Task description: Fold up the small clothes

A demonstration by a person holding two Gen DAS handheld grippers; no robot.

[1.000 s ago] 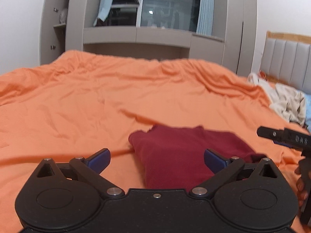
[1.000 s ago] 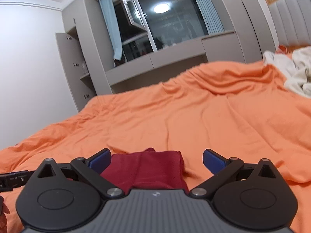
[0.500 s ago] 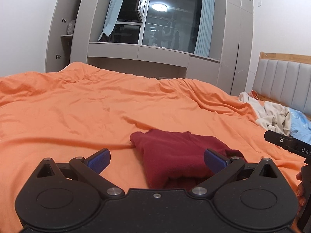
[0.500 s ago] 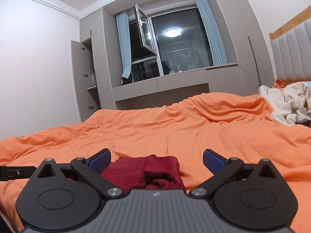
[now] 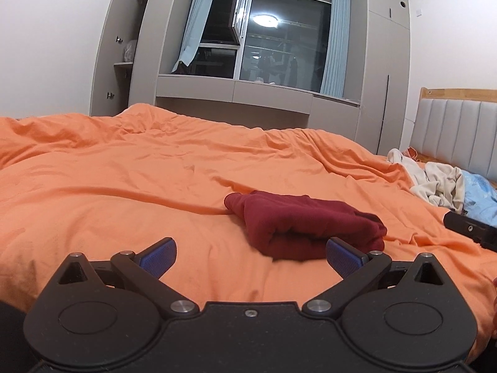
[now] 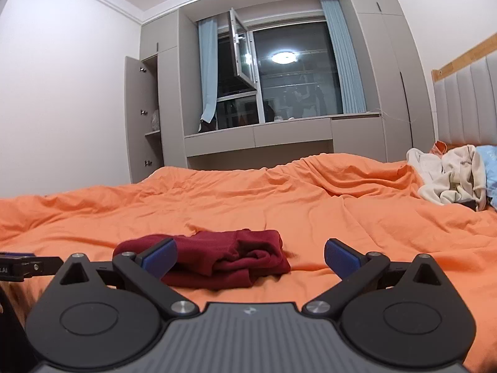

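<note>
My right gripper (image 6: 250,258) hangs with its blue pads spread wide, holding nothing. Ahead lies the folded maroon garment (image 6: 217,259) on the orange bedspread (image 6: 310,205), partly behind my left pad. Pale clothes (image 6: 450,174) are heaped far right.

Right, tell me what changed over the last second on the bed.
Both the left hand-held gripper and the right hand-held gripper pulled back from the folded maroon garment and tilted up, showing more of the window. Nothing was gripped or released. Jaws stayed open; the garment stayed folded on the orange duvet.
</note>
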